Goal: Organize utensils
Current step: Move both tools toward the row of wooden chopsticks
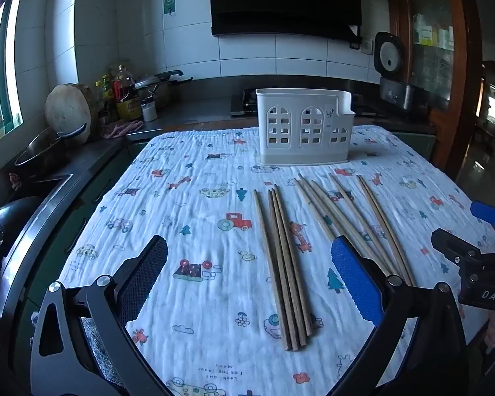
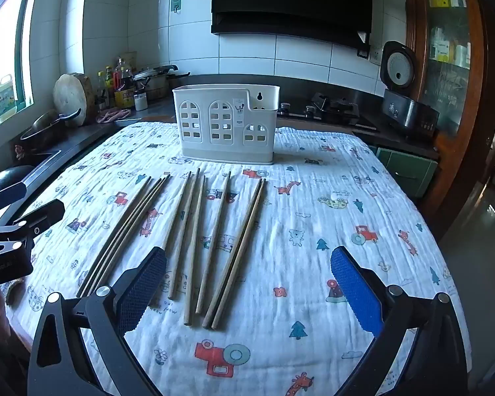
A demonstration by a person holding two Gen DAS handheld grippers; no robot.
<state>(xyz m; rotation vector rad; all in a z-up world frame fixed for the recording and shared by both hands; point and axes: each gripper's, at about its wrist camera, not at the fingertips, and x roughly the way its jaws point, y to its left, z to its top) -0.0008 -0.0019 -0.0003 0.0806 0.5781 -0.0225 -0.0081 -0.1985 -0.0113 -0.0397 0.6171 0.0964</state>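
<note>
"DAS" stands on the right gripper (image 1: 478, 231); the cloth's (image 1: 194, 171) print is upside down, unclear

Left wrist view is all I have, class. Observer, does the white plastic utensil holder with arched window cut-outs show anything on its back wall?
Observer: Yes, the white plastic utensil holder has a keyhole hanging slot above its low end.
Operator: Is the right gripper open?
Observer: The right gripper is open and empty above the printed cloth.
Operator: My finger hides the right-hand wooden chopsticks' near ends.
Observer: Those ends lie staggered on the cloth, untouched.
</note>
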